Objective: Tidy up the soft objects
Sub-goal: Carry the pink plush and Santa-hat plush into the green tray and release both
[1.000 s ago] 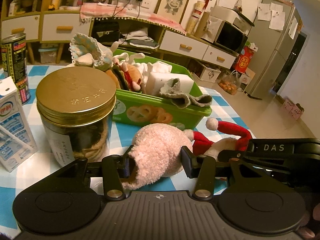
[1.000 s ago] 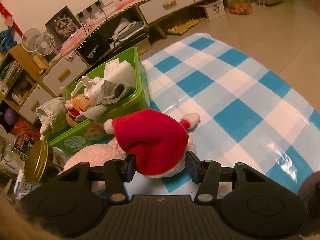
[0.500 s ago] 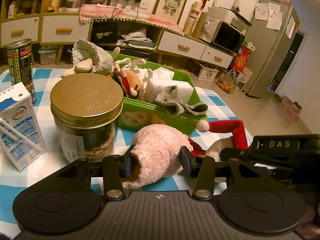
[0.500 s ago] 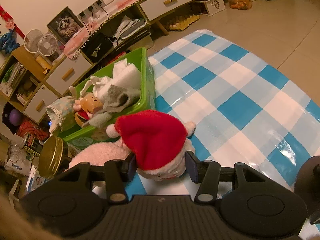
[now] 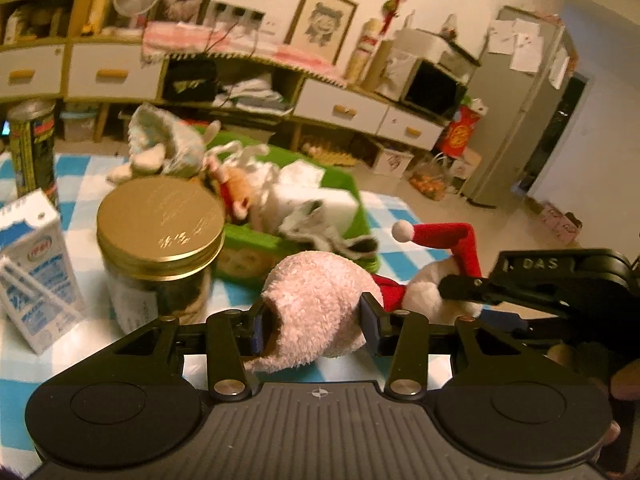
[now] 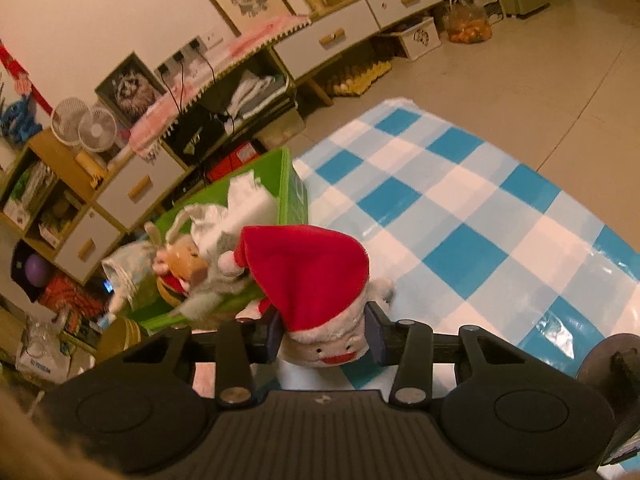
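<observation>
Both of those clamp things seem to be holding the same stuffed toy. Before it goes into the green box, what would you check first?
1. Left tool closed on the pink plush body: ok.
2. Right tool closed on the Santa head under the red hat: ok.
3. Toy lifted off the checked tablecloth: cannot tell.
4. Free space in the green bin, already holding other soft toys and a sponge: not ok, crowded.
5. Gold-lidded jar stands close on the left, may be bumped: not ok.

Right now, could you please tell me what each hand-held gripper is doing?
Left hand-held gripper: closed on the pink plush toy.
Right hand-held gripper: closed on the Santa plush, at its head.
</observation>
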